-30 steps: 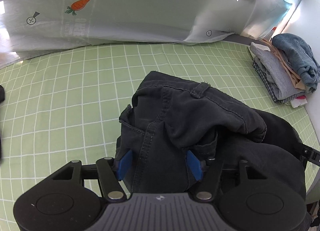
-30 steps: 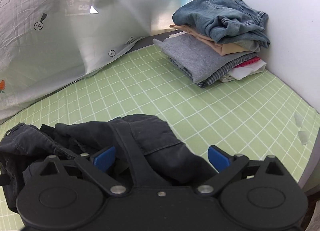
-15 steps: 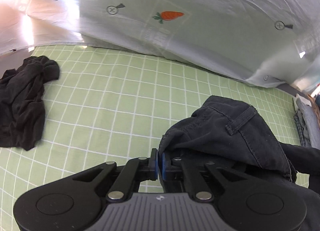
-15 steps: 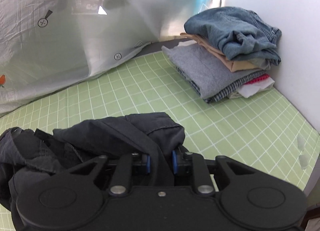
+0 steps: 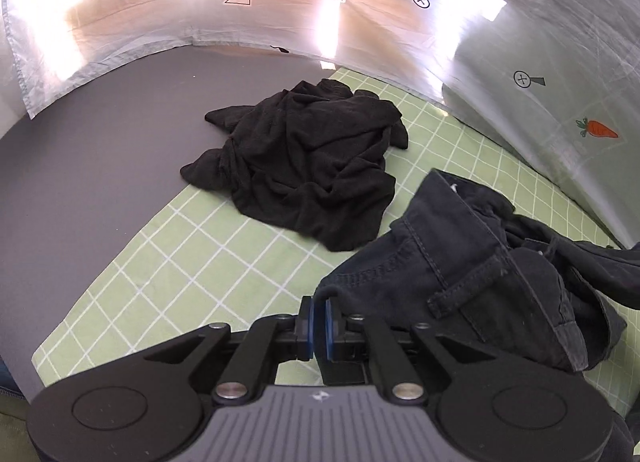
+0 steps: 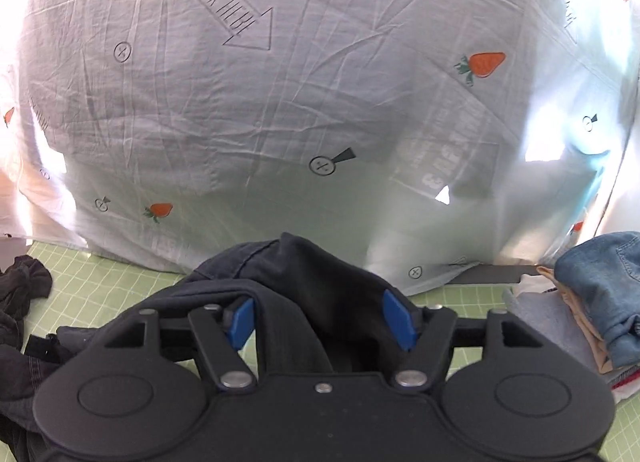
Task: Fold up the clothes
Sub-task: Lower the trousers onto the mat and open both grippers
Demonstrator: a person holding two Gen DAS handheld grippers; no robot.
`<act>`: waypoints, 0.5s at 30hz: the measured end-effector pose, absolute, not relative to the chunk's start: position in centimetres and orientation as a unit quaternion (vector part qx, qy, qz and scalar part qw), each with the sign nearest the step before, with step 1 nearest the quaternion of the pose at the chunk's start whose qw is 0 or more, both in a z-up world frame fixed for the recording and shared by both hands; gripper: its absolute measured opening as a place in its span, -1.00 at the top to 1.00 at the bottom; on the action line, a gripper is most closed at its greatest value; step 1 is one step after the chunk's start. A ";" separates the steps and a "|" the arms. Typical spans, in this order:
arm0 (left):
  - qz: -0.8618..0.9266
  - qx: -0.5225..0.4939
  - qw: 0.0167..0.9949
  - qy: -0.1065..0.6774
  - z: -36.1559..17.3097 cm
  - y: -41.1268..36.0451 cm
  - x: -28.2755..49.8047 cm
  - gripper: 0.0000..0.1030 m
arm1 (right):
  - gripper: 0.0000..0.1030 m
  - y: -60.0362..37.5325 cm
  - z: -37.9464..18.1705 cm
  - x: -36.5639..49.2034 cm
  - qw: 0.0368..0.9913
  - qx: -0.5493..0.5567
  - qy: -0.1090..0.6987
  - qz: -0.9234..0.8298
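Observation:
Dark grey pants (image 5: 460,270) lie crumpled on the green checked cloth (image 5: 180,262). My left gripper (image 5: 319,326) pinches a thin edge of the pants at their left end. Its blue pads sit almost together with fabric between them, and its jaws are opening slightly. In the right wrist view a fold of the pants (image 6: 304,262) humps up between the fingers of my right gripper (image 6: 320,318). Those jaws are opening, and the blue pads (image 6: 240,322) stand wide apart without pressing on the cloth.
A crumpled black garment (image 5: 312,166) lies beyond the pants, half on the bare grey tabletop (image 5: 100,142). A stack of folded clothes (image 6: 592,302) topped with denim sits at the right. A white printed sheet (image 6: 280,102) hangs behind the table.
My left gripper shut on the pants' edge and swung left, bringing the black garment into view. My right gripper shut on a fold, then opened wide and tilted up toward the sheet.

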State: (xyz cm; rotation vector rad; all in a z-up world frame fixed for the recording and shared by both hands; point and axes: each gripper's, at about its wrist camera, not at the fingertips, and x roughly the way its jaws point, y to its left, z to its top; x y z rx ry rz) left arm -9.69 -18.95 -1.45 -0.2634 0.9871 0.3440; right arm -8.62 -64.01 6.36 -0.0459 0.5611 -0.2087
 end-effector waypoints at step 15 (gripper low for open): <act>0.072 -0.087 0.883 0.457 -2.2 -24.1 -8.4 0.15 | -0.99 -72.9 -2.0 -22.5 0.883 0.157 0.348 -0.275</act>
